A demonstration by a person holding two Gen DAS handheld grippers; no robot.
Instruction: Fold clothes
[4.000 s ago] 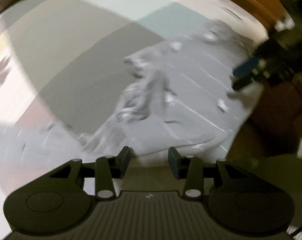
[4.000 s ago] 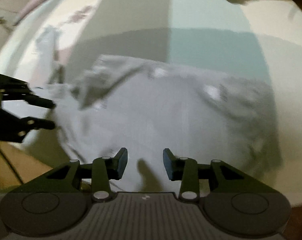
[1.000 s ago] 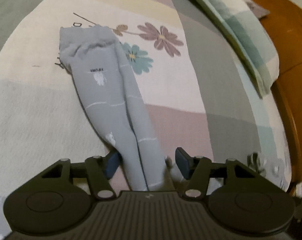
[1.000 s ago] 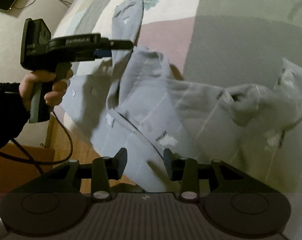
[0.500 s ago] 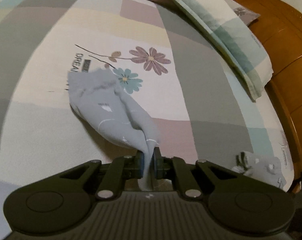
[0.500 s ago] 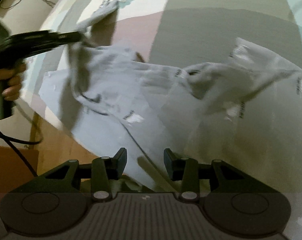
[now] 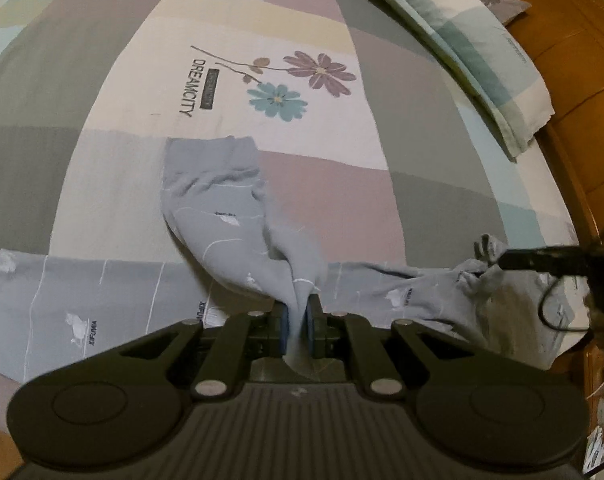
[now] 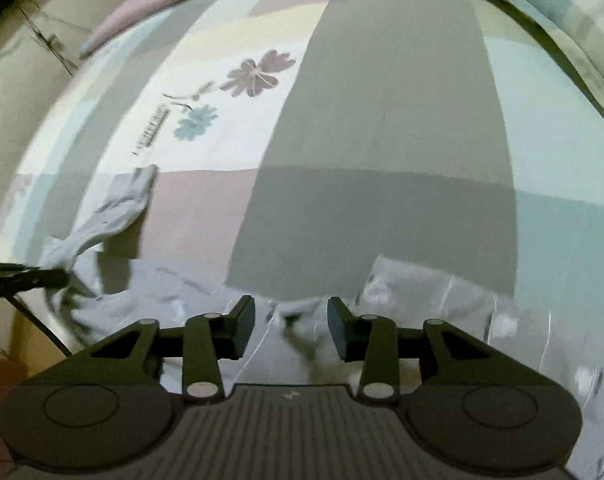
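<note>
The grey top (image 7: 81,300) lies across the near edge of the bed (image 7: 430,208). The left gripper (image 7: 296,326) is clamped on its sleeve (image 7: 221,208) and carries it inward over the body. The right gripper (image 8: 290,330) hovers with jaws apart, holding nothing. Next, I think, the sleeve must be laid flat and released.

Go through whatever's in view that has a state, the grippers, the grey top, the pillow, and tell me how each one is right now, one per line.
Left gripper: jaws shut on the grey sleeve.
Right gripper: jaws apart, fabric below them, not pinched.
Grey sleeve: lifted at the held end, cuff end flat on the bedsheet.
Grey top: spread along the bed edge, unfolded, rumpled.
Pillow: lying flat by the headboard.
</note>
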